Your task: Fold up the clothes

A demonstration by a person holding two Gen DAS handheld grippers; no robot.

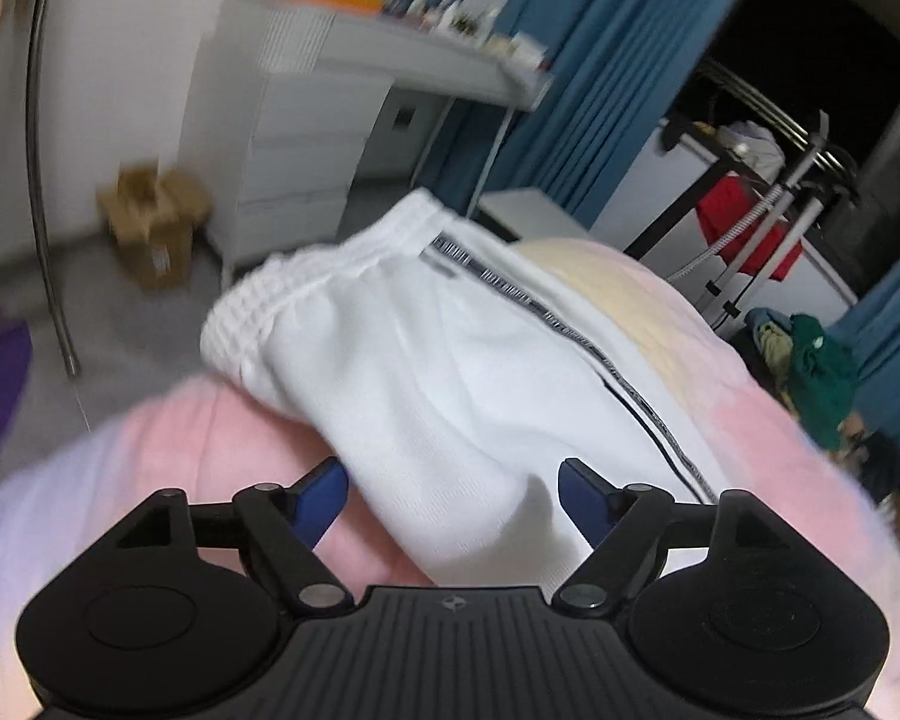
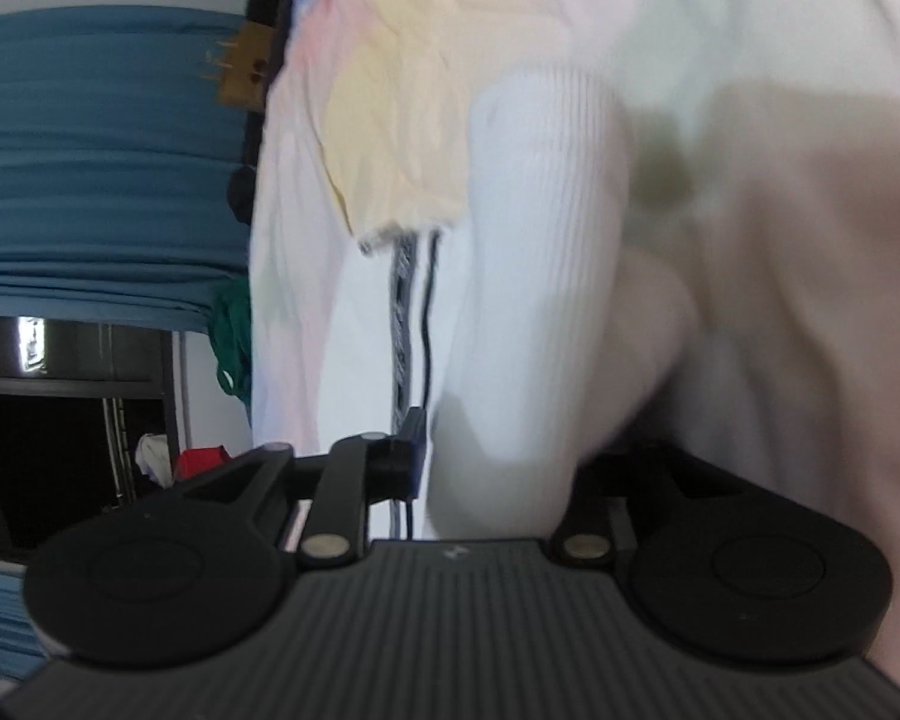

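Pink/yellow bedspread (image 1: 750, 420) w/ white track pants (image 1: 450, 360) lying on top.

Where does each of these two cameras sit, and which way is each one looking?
Left wrist view: on the left gripper, facing forward over white striped trousers on a pastel pink blanket, toward a white desk; blue fingers apart.
Right wrist view: on the right gripper, turned sideways, pressed into the trousers; one blue finger shows.
Shared: trousers, blanket, blue curtains.

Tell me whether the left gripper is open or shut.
Open. The left gripper has its blue fingers spread wide apart, with the white trousers lying between them, unclamped, on the pink bedding.
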